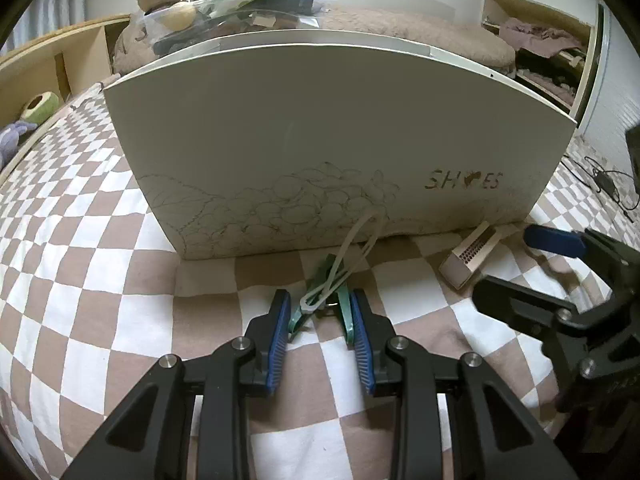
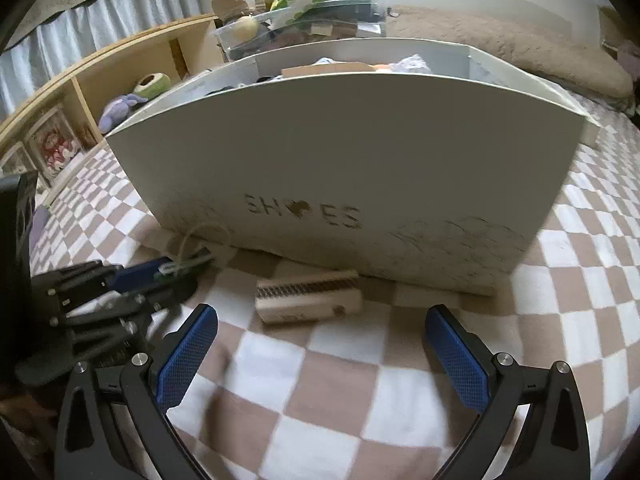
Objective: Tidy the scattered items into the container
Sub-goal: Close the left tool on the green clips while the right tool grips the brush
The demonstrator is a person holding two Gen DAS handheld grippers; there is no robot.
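Note:
A white shoe box (image 1: 320, 128) marked "SHOES" stands on the checkered bed cover; it also shows in the right wrist view (image 2: 360, 160) with several items inside. A green clothes peg (image 1: 332, 300) with a pale looped cord lies before the box. My left gripper (image 1: 320, 312) has its blue pads on either side of the peg, touching or nearly so. A small beige brush (image 1: 468, 254) lies at the box's foot to the right; it shows in the right wrist view (image 2: 308, 294). My right gripper (image 2: 320, 344) is open wide and empty, just short of the brush.
A clear plastic tub (image 2: 304, 24) with plush toys and a green-dotted packet sits behind the box. A wooden shelf (image 2: 120, 76) with soft toys runs along the left. A brown pillow (image 2: 520, 44) lies at the back right. Cables (image 1: 608, 184) lie at the far right.

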